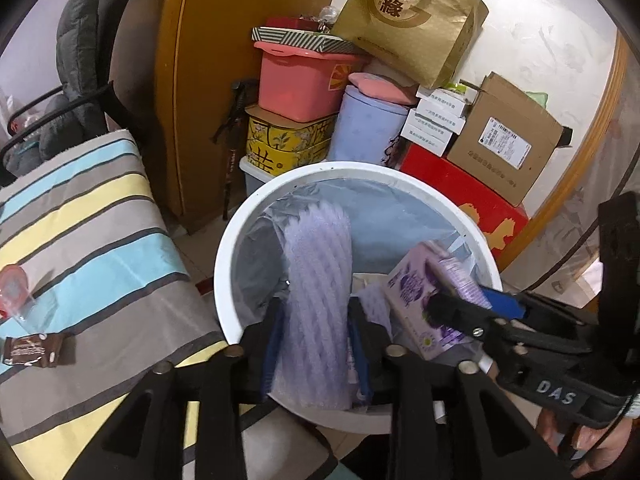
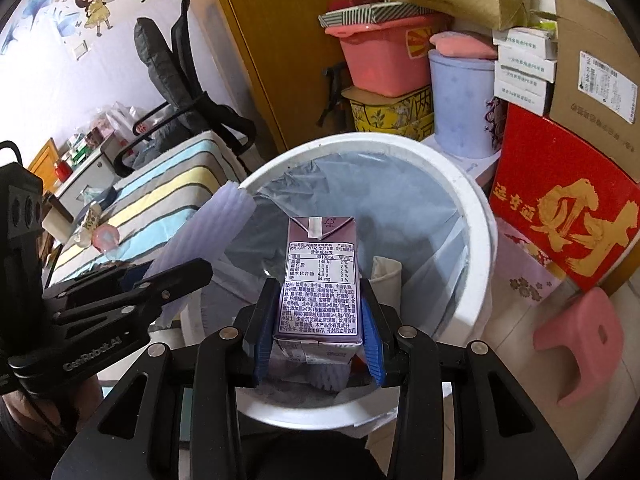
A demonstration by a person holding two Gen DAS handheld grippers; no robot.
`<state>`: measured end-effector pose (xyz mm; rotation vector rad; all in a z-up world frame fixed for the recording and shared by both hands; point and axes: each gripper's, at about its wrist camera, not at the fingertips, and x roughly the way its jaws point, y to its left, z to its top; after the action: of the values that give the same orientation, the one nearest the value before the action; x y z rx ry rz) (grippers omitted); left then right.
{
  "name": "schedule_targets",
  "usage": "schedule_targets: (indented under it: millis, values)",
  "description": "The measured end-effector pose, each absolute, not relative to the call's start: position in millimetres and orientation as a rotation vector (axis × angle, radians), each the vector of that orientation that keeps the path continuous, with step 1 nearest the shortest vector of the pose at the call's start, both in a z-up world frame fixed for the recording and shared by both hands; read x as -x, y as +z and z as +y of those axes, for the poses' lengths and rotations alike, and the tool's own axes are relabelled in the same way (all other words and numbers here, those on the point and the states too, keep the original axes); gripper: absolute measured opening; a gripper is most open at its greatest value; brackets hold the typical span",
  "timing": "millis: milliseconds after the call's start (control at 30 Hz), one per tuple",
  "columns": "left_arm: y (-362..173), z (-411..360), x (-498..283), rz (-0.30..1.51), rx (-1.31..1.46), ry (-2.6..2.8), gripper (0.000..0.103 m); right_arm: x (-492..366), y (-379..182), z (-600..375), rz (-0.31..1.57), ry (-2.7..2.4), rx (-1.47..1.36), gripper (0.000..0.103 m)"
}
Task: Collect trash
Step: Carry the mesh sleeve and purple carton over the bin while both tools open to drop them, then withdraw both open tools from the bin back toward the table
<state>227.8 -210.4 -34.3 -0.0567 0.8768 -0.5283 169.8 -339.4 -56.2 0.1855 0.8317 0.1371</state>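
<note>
Both grippers hover over the white bin (image 2: 480, 216). The left gripper (image 1: 316, 344) has its jaws clamped on a lilac foam sleeve (image 1: 316, 280); the right gripper (image 2: 318, 332) pinches a purple milk carton (image 2: 320, 272) above the liner.

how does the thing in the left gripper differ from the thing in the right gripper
The left gripper holds a pale lilac ribbed foam sleeve, soft and rounded; the right gripper holds a purple rectangular drink carton, rigid and flat-sided. The sleeve is plain, while the carton carries printed text and a nutrition table. The sleeve is the longer of the two. Both are clamped between blue-padded jaws over the white lined trash bin.
</note>
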Motion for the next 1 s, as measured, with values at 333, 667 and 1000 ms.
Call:
schedule_targets:
  millis: [333,667,1000]
  values:
    - [-17.3,-191.2,-217.3,0.818,0.075,-0.510,0.047,-161.4,-46.0,-340.1,0.788,0.136,-0.188,0.050]
    - [-8.7,-150.2,-190.6,0.808,0.107,-0.431,0.047,-147.0,-33.0,-324.3,0.762,0.178,-0.169,0.050]
    - [-2.0,-110.8,-155.5,0.781,0.123,-0.348,0.047,-131.4,-25.9,-287.1,0.743,0.279,-0.125,0.050]
